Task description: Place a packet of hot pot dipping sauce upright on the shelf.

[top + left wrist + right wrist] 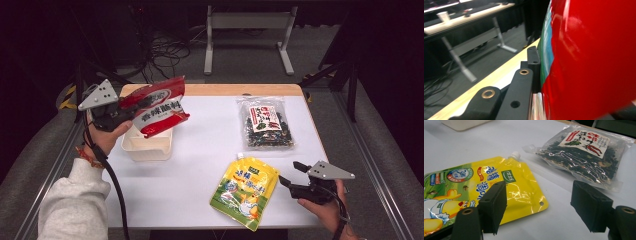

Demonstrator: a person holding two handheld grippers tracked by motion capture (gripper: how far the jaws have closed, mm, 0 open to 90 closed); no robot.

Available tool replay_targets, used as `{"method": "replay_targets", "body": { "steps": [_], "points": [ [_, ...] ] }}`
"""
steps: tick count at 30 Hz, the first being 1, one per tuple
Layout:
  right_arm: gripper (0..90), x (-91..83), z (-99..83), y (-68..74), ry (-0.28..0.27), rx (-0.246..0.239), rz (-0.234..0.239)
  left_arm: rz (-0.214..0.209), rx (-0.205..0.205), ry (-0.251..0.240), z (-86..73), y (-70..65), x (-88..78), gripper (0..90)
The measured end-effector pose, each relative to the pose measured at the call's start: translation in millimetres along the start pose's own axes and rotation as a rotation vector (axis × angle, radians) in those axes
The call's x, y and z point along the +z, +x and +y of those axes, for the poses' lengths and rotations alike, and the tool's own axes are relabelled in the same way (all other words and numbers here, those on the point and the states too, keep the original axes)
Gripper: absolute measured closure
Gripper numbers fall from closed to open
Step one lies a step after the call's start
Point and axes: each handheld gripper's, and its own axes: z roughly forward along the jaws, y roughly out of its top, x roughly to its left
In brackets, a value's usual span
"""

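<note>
On the white table [210,150], left jaws clamp the red packet [159,106]; right jaws gape above it.

clear bag of dark dried greens [266,123] upper right of frame; metal desk frame [248,35] top centre; cables [167,52] on floor upper left.

Bright overhead light on the white table [200,150], dark surroundings, glare on the blurred red pouch [594,55].
</note>
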Motion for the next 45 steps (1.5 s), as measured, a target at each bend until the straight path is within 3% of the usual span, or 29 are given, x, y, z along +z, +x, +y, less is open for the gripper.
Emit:
{"method": "replay_targets", "body": {
  "steps": [2,3,10,20,27,32,35,37,40,41,43,45],
  "points": [
    [28.9,2.1,-0.4,-0.3,0.005,0.004,0.001,0.015,-0.031,0.000,-2.7,14.7,3.8,89.9],
    [28.9,2.7,-0.3,-0.5,0.004,0.008,0.002,0.015,-0.031,0.000,-2.7,14.7,3.8,89.9],
    [28.9,9.2,-2.5,1.4,0.018,0.019,0.022,0.053,-0.043,0.046,-4.9,51.5,25.1,89.8],
    [28.9,8.0,-12.2,2.0,0.053,0.044,0.013,0.021,-0.012,0.065,-11.1,85.1,49.2,89.7],
    [29.0,4.4,-16.1,3.9,0.062,0.066,-0.006,0.008,0.052,0.127,-12.3,97.1,62.9,89.8],
    [29.0,4.4,-18.1,6.1,0.073,0.069,-0.004,0.021,0.058,0.162,-15.7,100.0,68.5,89.7],
    [29.0,4.6,-19.0,6.7,0.075,0.064,-0.003,0.039,0.069,0.218,-21.3,100.6,76.3,89.6],
    [29.0,4.6,-19.2,6.5,0.075,0.068,0.000,0.037,0.050,0.199,-24.5,102.7,78.7,89.6],
    [29.0,4.6,-19.1,5.9,0.072,0.068,0.004,0.069,0.030,0.195,-27.1,103.5,83.3,88.7],
    [29.0,4.8,-19.1,6.1,0.071,0.066,0.006,0.091,0.013,0.187,-27.8,103.7,84.1,83.6],
    [28.9,5.5,-19.1,6.6,0.075,0.068,0.012,0.084,-0.009,0.176,-30.6,104.5,84.8,77.6],
    [28.9,7.2,-19.0,7.8,0.081,0.062,0.022,0.099,-0.024,0.197,-38.0,103.4,87.3,71.4]
  ]
}}
